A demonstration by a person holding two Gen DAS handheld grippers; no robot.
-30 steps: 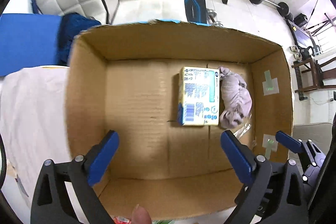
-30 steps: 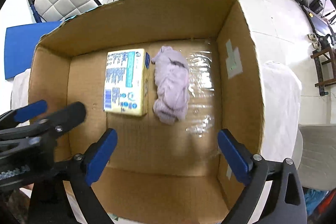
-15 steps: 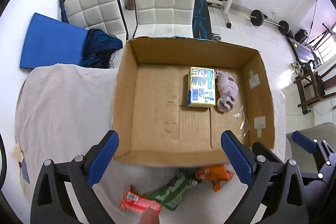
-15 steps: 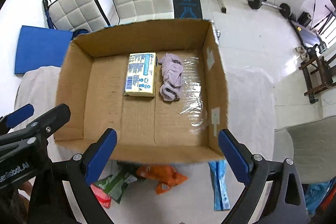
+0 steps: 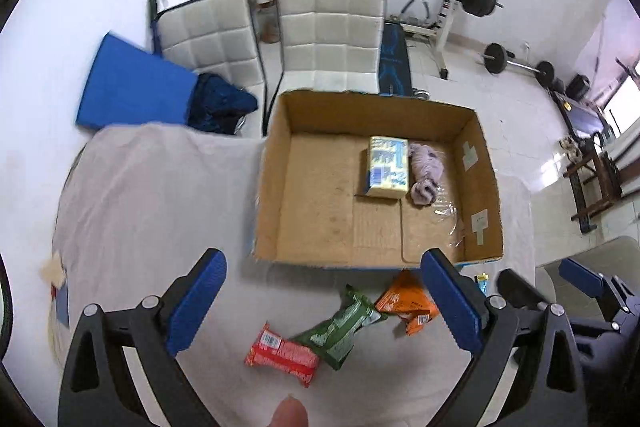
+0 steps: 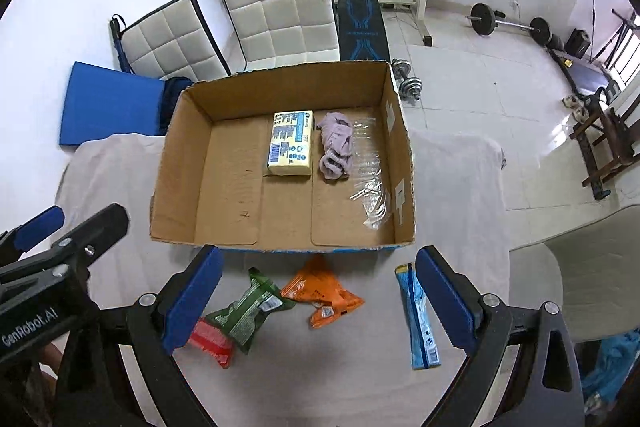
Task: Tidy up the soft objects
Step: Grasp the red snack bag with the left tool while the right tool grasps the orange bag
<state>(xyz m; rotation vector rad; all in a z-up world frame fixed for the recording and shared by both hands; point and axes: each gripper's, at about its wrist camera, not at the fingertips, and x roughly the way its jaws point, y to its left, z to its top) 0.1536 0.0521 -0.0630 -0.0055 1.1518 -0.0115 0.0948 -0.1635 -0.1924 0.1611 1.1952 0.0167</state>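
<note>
Inside the open brown cardboard box [image 6: 280,163], a pale yellow rectangular packet with blue print [image 6: 291,143] lies just beside a crumpled lilac cloth [image 6: 335,146], with a crinkled sheet of clear plastic film [image 6: 370,183] to its right. Both the left gripper [image 5: 326,303] and the right gripper [image 6: 318,301] hang with blue-padded jaws spread wide, holding nothing, above the white-draped table [image 6: 452,179]. On the cloth before the box lie a red wrapper [image 6: 210,343], a green pouch [image 6: 246,311], an orange pouch [image 6: 322,295] and a light blue sachet [image 6: 418,319].
</note>
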